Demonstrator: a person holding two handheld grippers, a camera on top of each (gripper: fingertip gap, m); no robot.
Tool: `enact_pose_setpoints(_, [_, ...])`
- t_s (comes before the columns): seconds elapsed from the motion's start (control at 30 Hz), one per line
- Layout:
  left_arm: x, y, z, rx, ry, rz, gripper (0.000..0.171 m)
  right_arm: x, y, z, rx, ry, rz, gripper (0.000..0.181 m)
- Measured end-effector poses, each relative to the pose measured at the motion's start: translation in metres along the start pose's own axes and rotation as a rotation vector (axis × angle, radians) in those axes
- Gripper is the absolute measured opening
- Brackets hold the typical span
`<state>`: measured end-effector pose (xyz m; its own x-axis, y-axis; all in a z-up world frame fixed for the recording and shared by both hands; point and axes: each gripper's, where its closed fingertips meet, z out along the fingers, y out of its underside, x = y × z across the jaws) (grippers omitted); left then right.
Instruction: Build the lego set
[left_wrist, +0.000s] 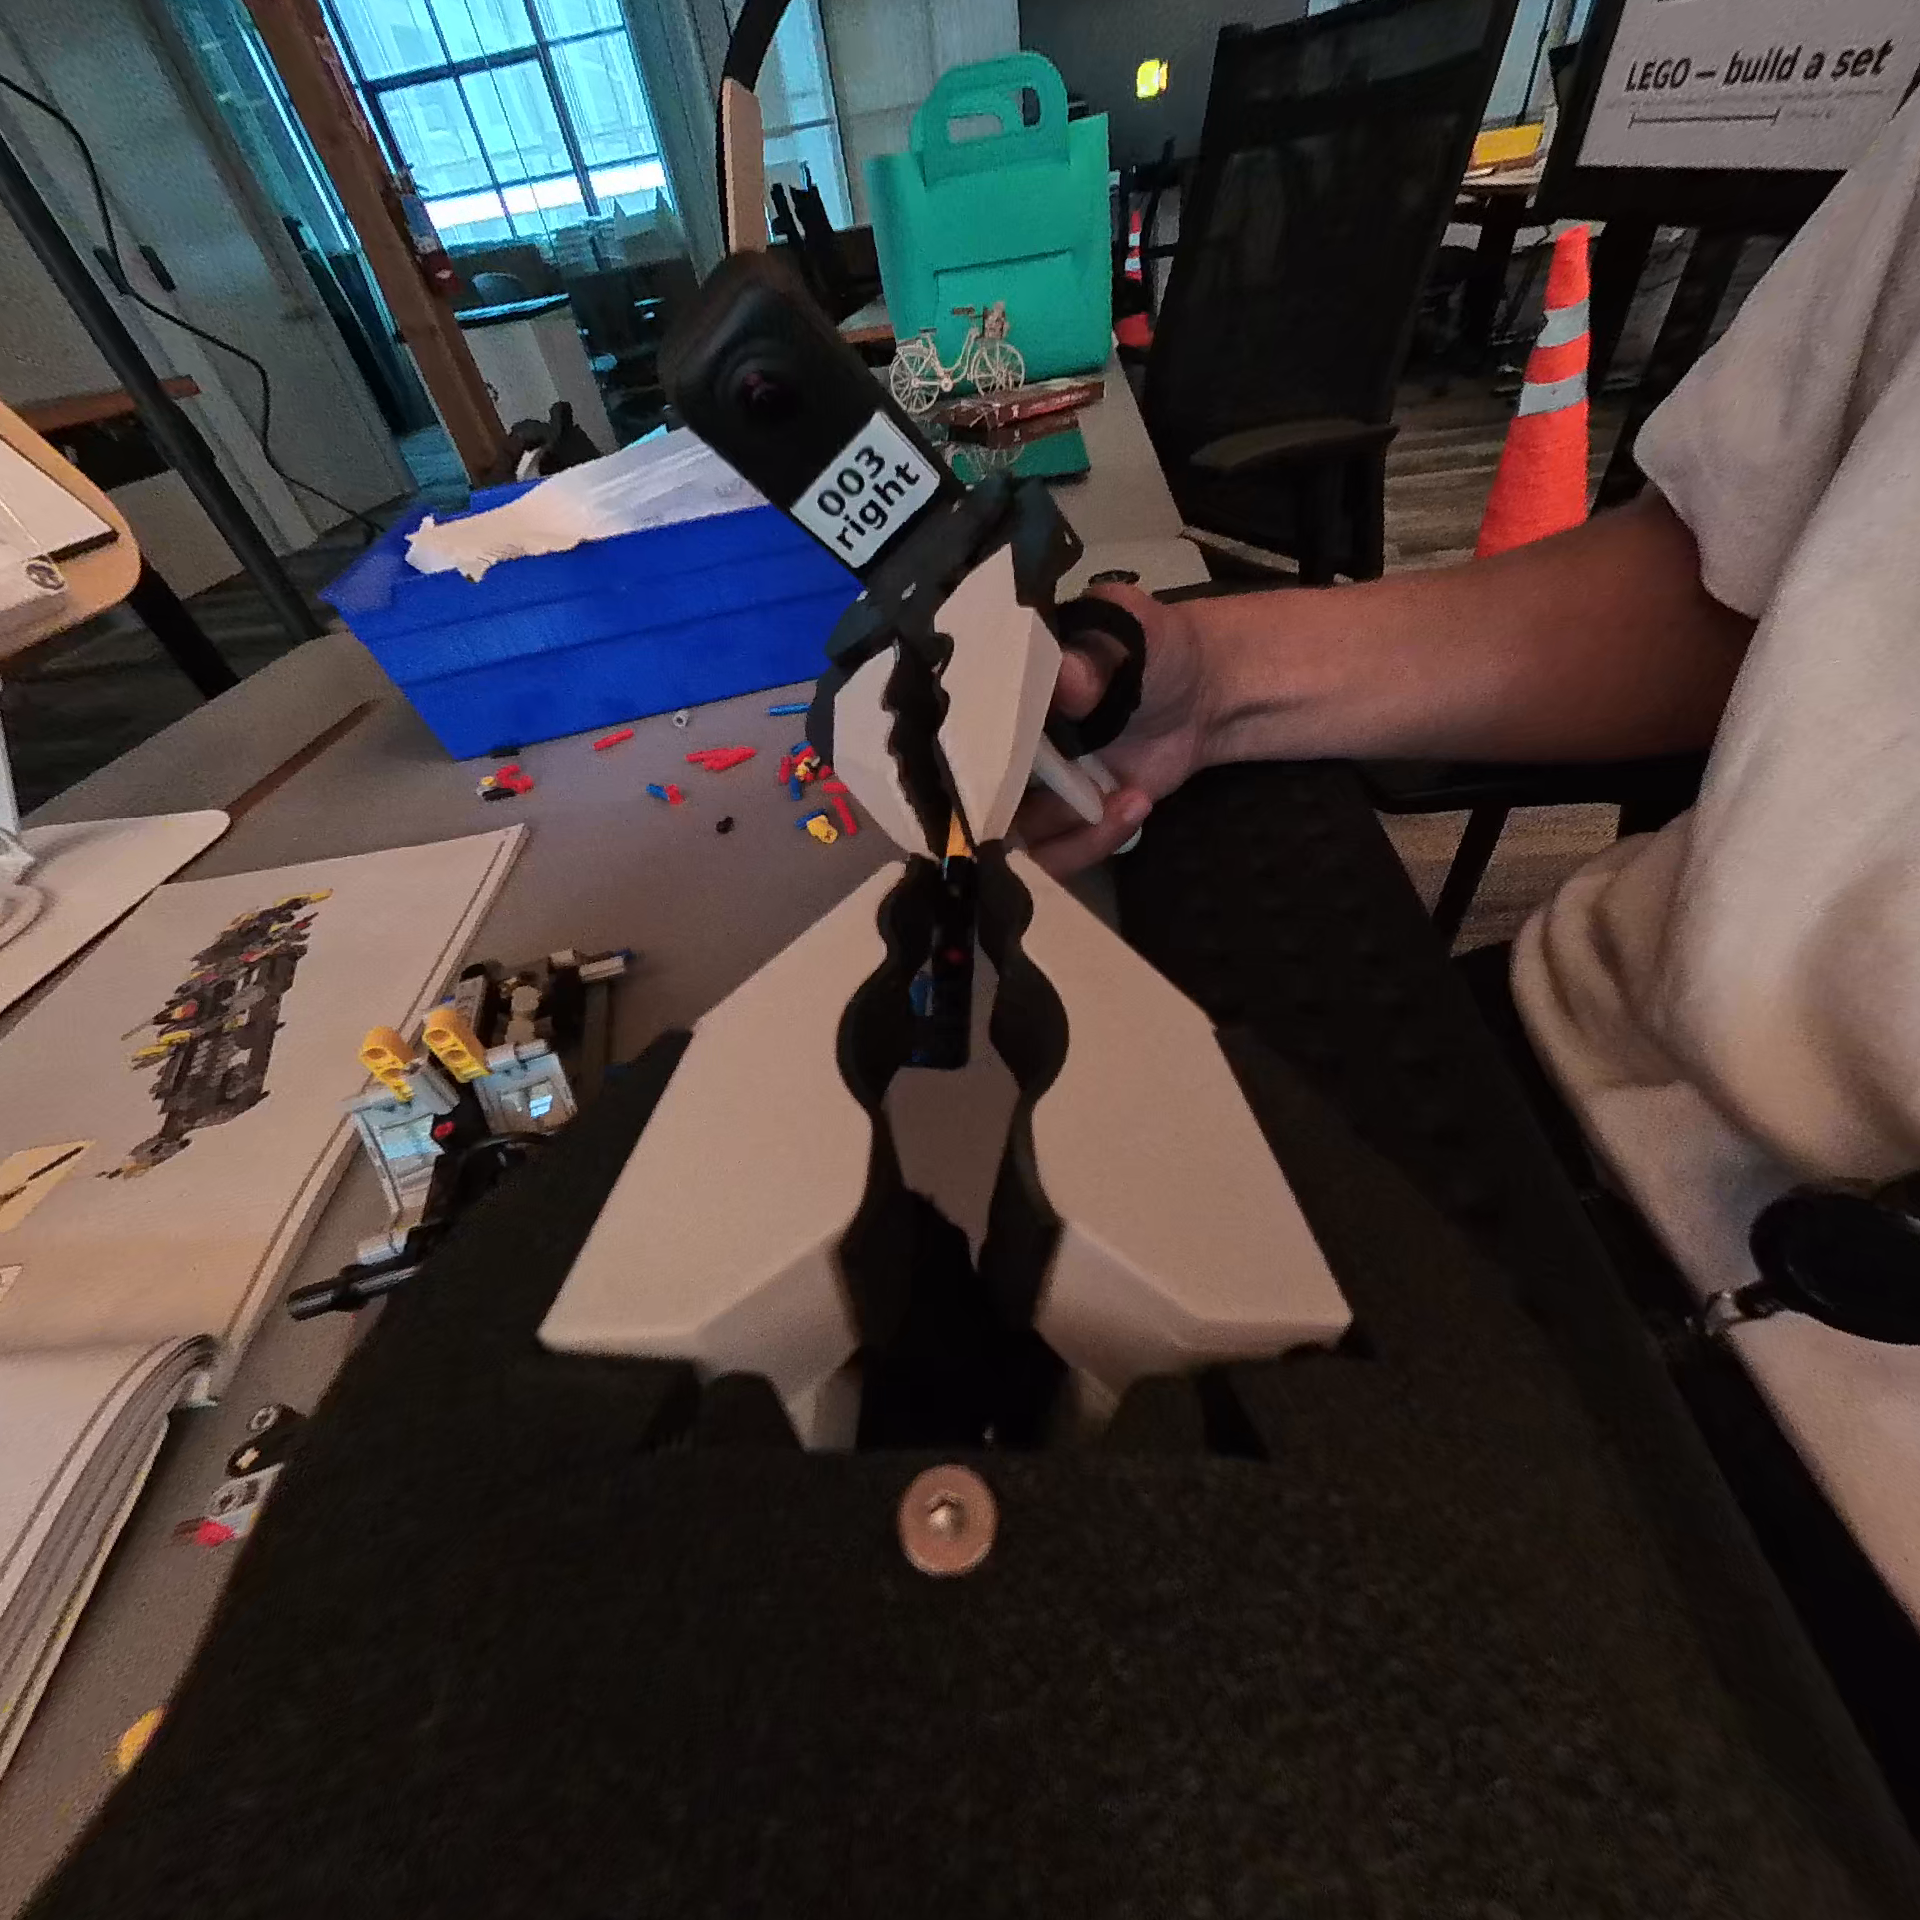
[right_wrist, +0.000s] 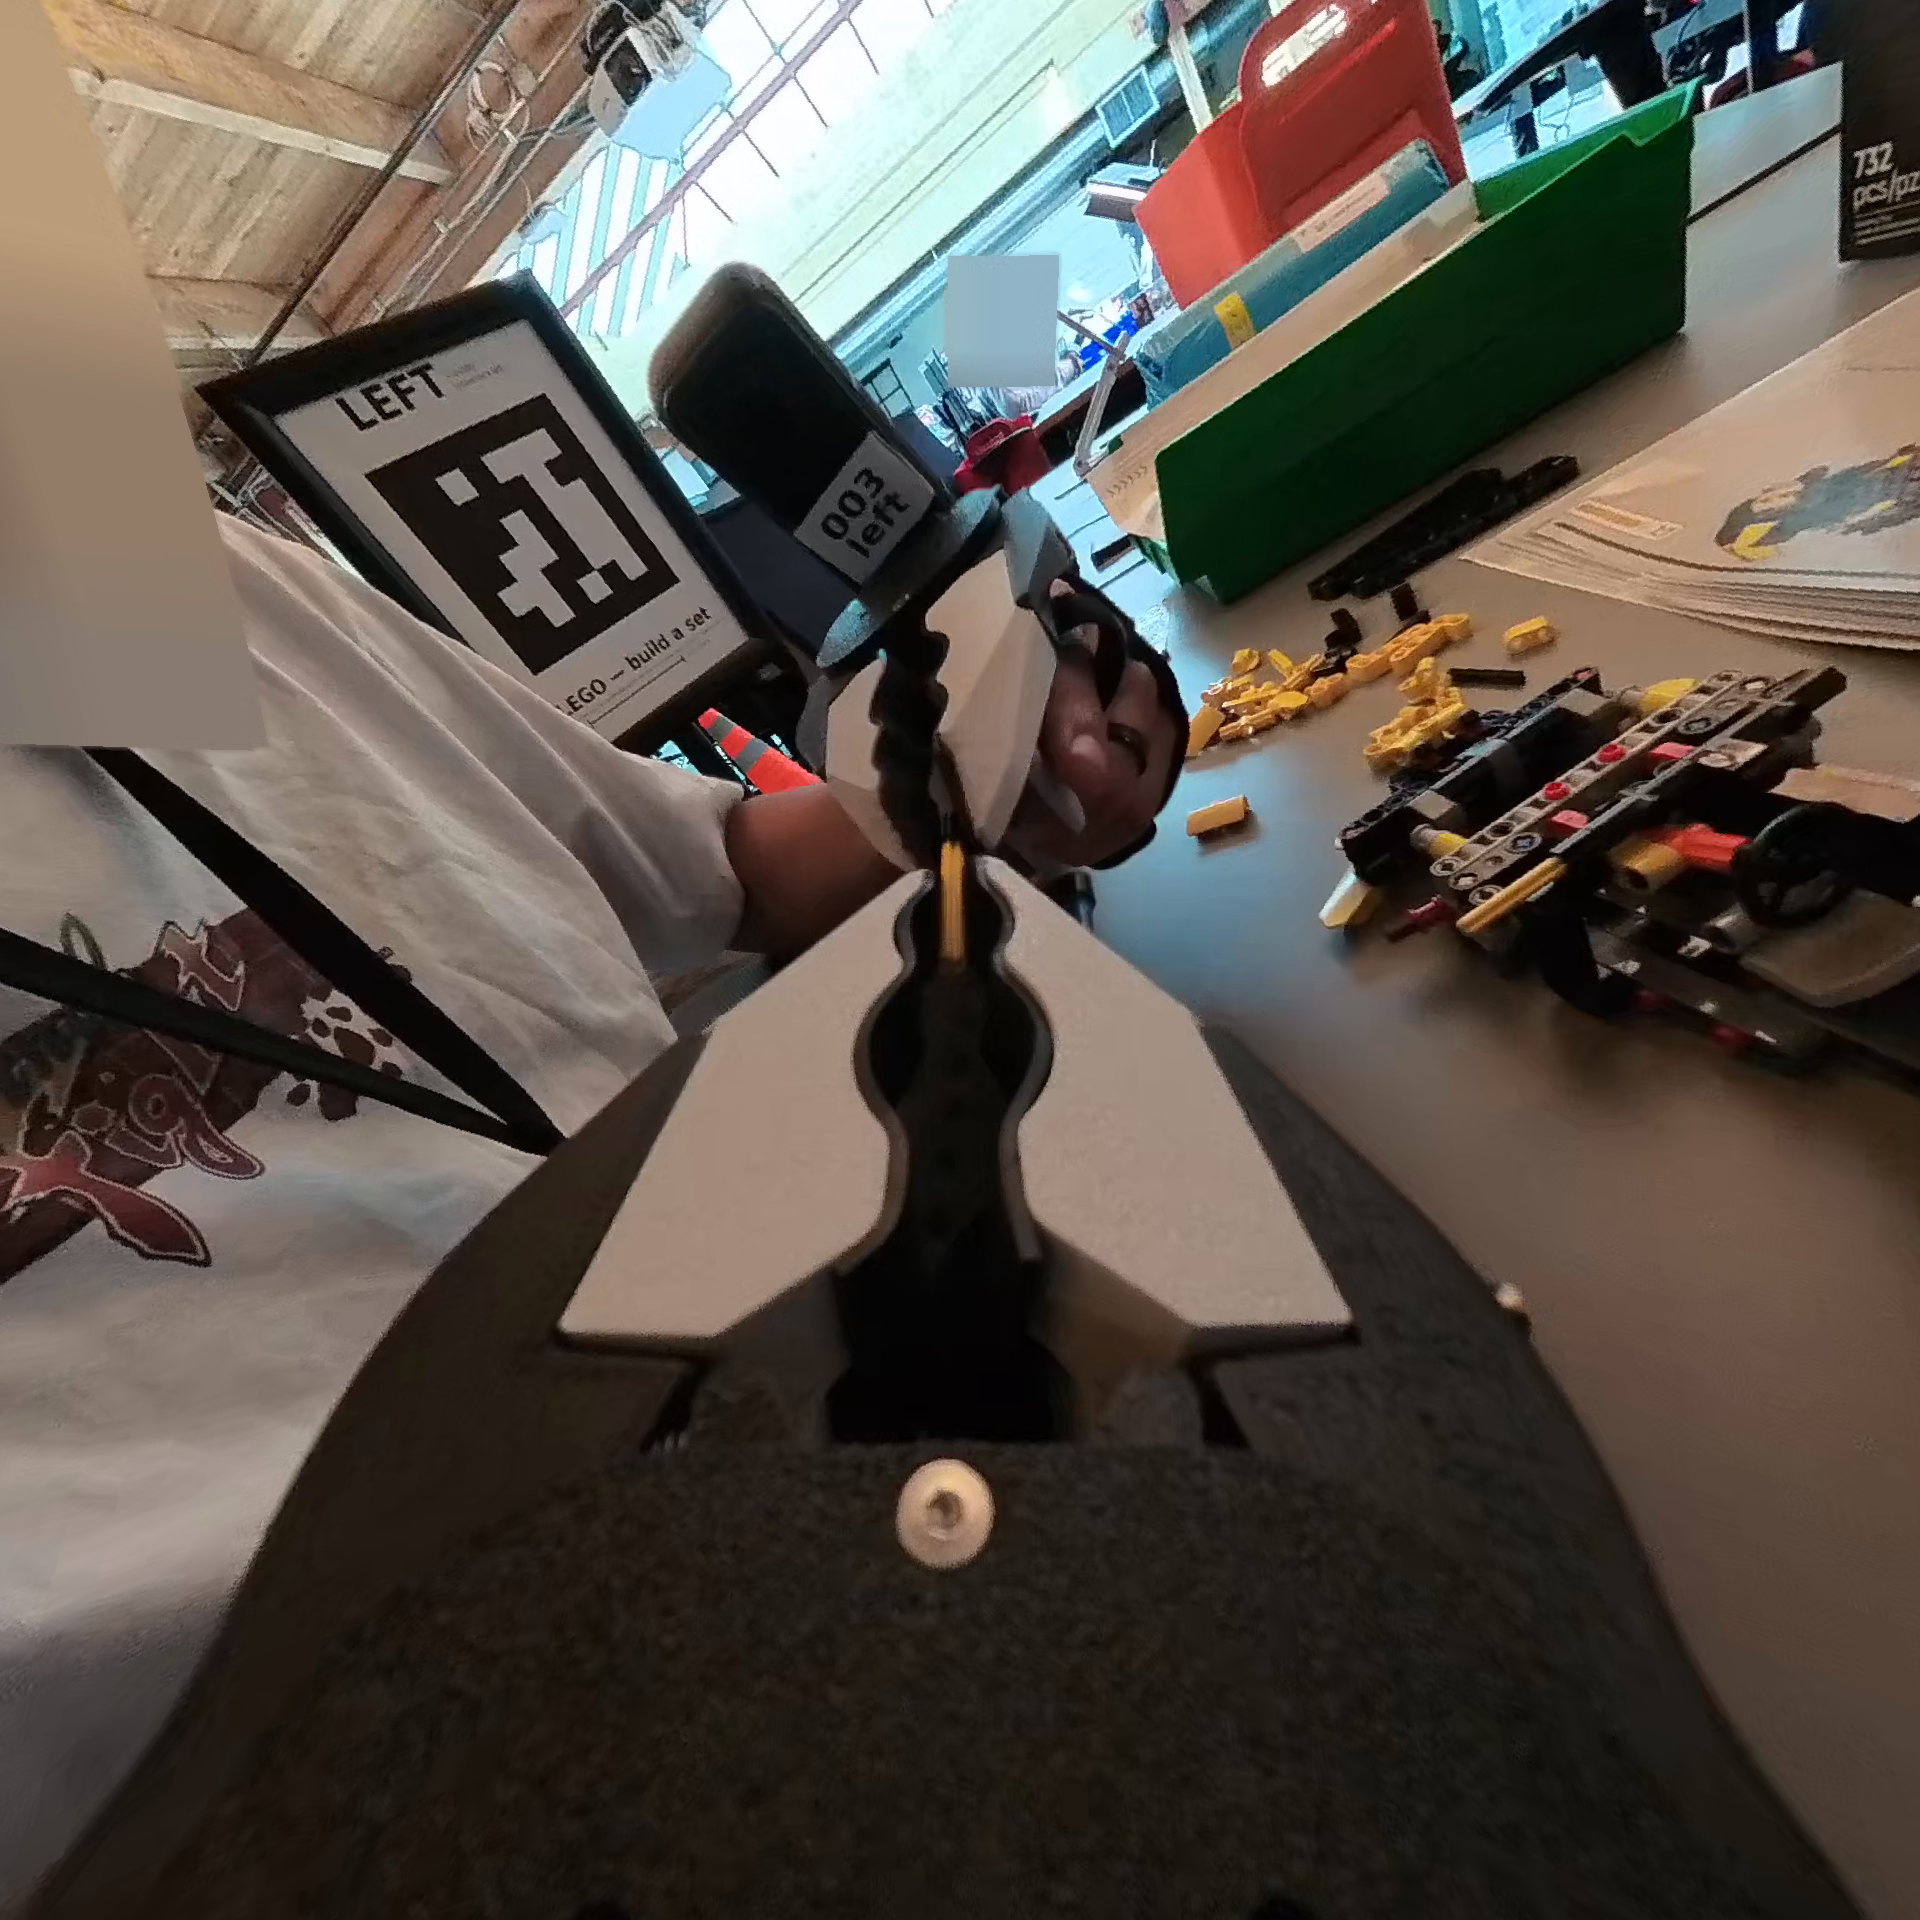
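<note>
With our left gripper (left_wrist: 951, 883) clamped on a small black-and-blue lego sub-assembly (left_wrist: 943, 997) and our right gripper (right_wrist: 951, 894) pinching a thin yellow axle (right_wrist: 951, 904), tip to tip above the table, we should align carefully, then push straight in.

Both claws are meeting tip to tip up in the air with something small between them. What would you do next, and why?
Probably push them gently together: the right gripper pinches a thin yellow pin, the left gripper holds a dark piece, tips nearly touching.
</note>
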<state>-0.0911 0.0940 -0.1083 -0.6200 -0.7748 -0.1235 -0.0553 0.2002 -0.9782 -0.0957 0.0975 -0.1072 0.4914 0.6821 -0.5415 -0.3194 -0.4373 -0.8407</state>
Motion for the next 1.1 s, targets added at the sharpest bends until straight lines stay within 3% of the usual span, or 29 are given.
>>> enact_pose_setpoints(1.1, [0.0059,0.0023,-0.0012,0.004,0.033,0.011,0.005,-0.005,0.0015,-0.0006,-0.003,-0.048,0.033,0.003])
